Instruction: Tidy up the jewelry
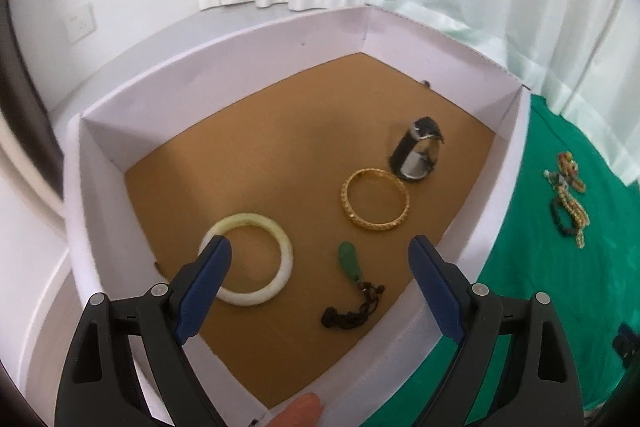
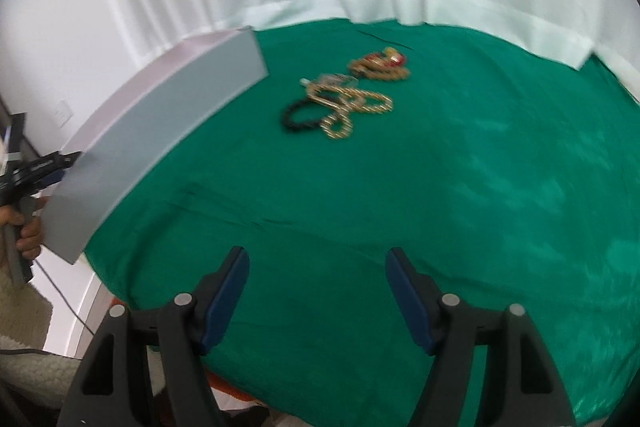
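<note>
Left wrist view: the left gripper hangs over the near corner of a white box with a brown floor, its blue fingers spread wide with nothing between the pads. The tip of the left-hand finger overlaps a pale bangle lying flat; whether it touches it cannot be told. Between the fingers lies a green pendant on a dark cord. Beyond the right-hand finger lies a gold bangle, and a black watch touches its far edge. The far half of the box floor is bare. A fingertip shows at the bottom edge. Right of the box wall, on the green cloth, a small jewelry pile is too small to sort.

Right wrist view: the right gripper has its fingers spread, empty, above open green cloth on the counter. Well ahead of the fingers lies a blurred tangle: a black bracelet, a gold chain and a red and gold piece. Far left, the box's outer wall hides its contents; a hand gripping the other tool is cut off by the frame.
</note>
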A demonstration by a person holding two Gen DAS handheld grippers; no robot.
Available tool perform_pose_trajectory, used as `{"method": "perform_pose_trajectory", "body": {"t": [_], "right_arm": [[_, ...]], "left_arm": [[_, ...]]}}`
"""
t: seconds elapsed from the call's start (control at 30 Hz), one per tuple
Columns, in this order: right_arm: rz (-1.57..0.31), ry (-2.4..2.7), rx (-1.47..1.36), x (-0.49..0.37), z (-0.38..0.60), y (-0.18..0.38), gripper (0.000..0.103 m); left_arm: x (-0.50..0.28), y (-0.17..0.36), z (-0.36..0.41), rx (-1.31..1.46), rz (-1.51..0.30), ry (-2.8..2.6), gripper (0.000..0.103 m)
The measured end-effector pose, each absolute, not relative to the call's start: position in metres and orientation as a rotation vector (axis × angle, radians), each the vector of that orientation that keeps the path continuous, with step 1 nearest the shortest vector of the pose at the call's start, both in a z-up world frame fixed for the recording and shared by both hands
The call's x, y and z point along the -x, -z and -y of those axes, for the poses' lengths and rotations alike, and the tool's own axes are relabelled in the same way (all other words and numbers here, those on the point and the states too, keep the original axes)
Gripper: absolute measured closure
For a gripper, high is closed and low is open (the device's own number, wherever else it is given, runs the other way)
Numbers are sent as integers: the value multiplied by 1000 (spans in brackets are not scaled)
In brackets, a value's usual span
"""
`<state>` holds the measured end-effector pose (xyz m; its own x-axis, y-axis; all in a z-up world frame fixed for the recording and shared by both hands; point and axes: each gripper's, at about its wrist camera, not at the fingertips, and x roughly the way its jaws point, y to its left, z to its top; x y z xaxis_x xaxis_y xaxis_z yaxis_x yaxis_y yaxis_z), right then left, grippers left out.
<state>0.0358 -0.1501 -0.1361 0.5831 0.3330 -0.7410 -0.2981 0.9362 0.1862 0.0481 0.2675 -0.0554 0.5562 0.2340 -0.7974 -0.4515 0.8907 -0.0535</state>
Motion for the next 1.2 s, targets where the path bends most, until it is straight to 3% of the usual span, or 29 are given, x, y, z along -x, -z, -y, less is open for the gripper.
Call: {"method": "perform_pose_trajectory", "body": {"t": [0.13,0.2,0.47,0.83,1.2], "right_arm": [[-852,-319,-38,-32,160,131,29],[-843,-294,-45,-30,164,130,20],[-871,-208,-71,-16,175,136,19],[-925,-203,-51,8,165,125,19],[-859,-282,-173,19,181,114,19]], "left_arm": [[-41,49,-260,270,-876,-437,12],[-35,41,-249,253,-843,-424,10],[-17,1,-194,121,-709,-279,1],[9,7,-126,188,-684,67,0],[11,-12,-60,155,-709,169,0]]}}
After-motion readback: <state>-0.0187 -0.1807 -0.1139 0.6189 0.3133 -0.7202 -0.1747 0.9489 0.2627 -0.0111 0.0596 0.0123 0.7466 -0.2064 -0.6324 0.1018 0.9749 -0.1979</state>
